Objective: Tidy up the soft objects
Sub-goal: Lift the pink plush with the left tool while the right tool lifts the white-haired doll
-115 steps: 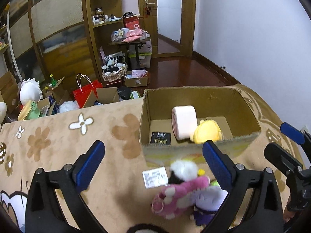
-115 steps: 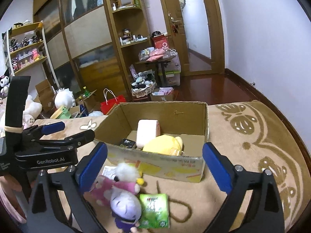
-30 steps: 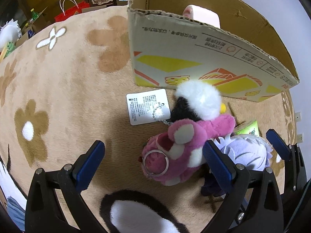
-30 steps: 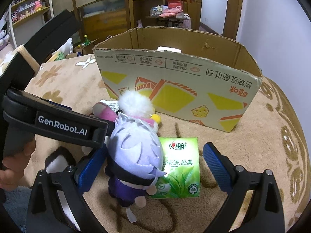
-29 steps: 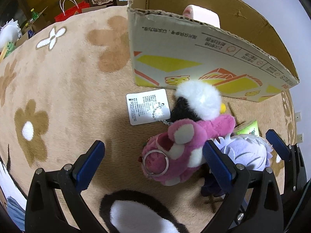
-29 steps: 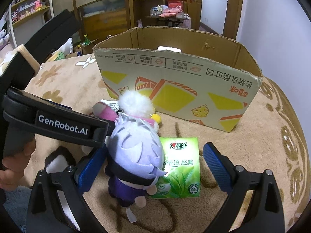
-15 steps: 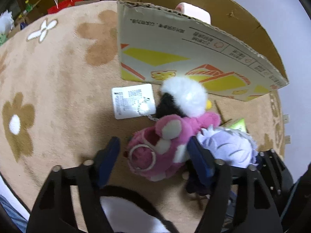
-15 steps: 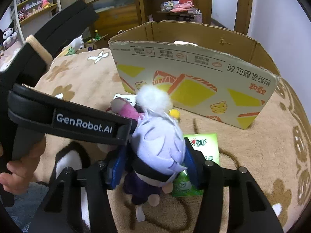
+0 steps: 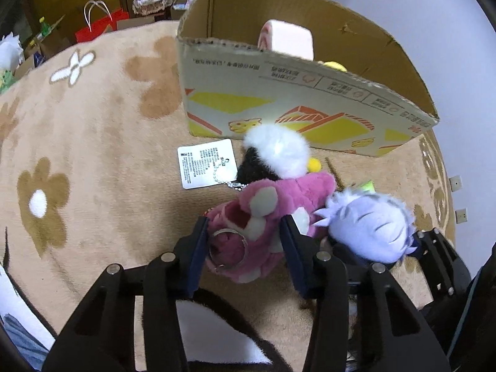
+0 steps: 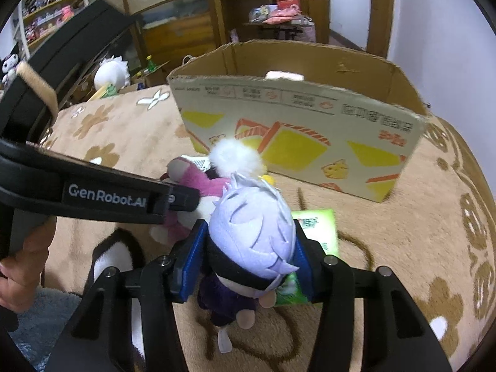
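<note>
A pink plush keychain toy (image 9: 266,217) with a white pompom (image 9: 279,148) lies on the tan rug in front of the cardboard box (image 9: 279,99). My left gripper (image 9: 245,226) has its jaws closing, and both pads press the toy's pink body. A lilac-haired doll (image 10: 254,223) in dark clothes sits right beside it. My right gripper (image 10: 249,238) has its jaws closing, with both blue pads against the doll's head. In the right wrist view the left gripper's black body (image 10: 108,195) crosses in from the left, held by a person's hand (image 10: 21,266).
A green tissue pack (image 10: 319,226) lies under the doll on the flowered rug (image 9: 93,155). A white paper tag (image 9: 206,162) hangs from the pink toy by a bead chain. The box holds a pink roll (image 9: 288,38) and a yellow plush (image 9: 334,65). Shelves and clutter stand behind.
Both grippers' jaws have closed from wide open onto the toys: left onto the pink plush, right onto the lilac-haired doll. The left view has pulled back slightly from the rug.
</note>
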`<move>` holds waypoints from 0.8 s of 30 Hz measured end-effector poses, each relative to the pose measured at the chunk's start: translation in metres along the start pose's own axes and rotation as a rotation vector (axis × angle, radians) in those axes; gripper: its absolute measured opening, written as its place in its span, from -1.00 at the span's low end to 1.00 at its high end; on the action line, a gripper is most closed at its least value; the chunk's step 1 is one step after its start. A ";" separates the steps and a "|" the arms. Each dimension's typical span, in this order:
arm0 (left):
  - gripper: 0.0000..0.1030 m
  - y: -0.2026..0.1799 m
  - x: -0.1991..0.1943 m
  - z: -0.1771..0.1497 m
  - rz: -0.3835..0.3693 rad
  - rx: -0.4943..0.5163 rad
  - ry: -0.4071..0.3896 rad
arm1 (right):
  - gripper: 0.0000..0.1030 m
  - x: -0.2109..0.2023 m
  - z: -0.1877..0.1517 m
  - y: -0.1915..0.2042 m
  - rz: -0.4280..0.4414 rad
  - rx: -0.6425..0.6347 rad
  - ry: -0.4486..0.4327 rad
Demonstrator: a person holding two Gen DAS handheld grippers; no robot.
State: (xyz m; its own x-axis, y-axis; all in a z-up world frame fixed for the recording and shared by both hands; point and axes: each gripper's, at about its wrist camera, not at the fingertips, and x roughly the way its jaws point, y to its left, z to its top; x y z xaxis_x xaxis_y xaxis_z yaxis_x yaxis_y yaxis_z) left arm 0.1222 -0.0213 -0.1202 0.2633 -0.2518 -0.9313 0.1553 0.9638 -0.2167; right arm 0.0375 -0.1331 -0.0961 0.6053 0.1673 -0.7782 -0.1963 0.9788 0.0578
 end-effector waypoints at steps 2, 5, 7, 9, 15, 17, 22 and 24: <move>-0.33 -0.002 -0.009 -0.002 0.003 0.007 -0.026 | 0.06 -0.009 -0.001 -0.004 -0.018 0.018 -0.020; -0.33 -0.004 -0.017 -0.006 0.008 0.021 -0.044 | 0.06 -0.026 0.002 -0.013 -0.079 0.061 -0.092; -0.34 -0.005 -0.019 -0.006 0.006 0.036 -0.045 | 0.06 -0.037 0.005 -0.021 -0.093 0.095 -0.131; -0.35 -0.012 -0.020 -0.012 0.016 0.053 -0.065 | 0.06 -0.046 0.006 -0.028 -0.111 0.125 -0.159; -0.34 -0.016 -0.055 -0.025 0.033 0.079 -0.209 | 0.06 -0.067 0.008 -0.040 -0.150 0.167 -0.217; -0.34 -0.019 -0.071 -0.031 0.058 0.088 -0.294 | 0.06 -0.074 0.009 -0.042 -0.157 0.178 -0.243; -0.34 -0.021 -0.105 -0.036 0.080 0.098 -0.455 | 0.05 -0.092 0.015 -0.041 -0.177 0.169 -0.316; -0.34 -0.021 -0.115 -0.037 0.090 0.096 -0.519 | 0.05 -0.097 0.018 -0.038 -0.182 0.159 -0.340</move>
State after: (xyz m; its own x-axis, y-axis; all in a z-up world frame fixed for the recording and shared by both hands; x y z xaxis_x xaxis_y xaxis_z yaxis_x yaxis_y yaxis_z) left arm 0.0534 -0.0096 -0.0190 0.7119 -0.2017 -0.6726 0.1902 0.9774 -0.0918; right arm 0.0005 -0.1841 -0.0117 0.8448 -0.0064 -0.5350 0.0427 0.9975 0.0554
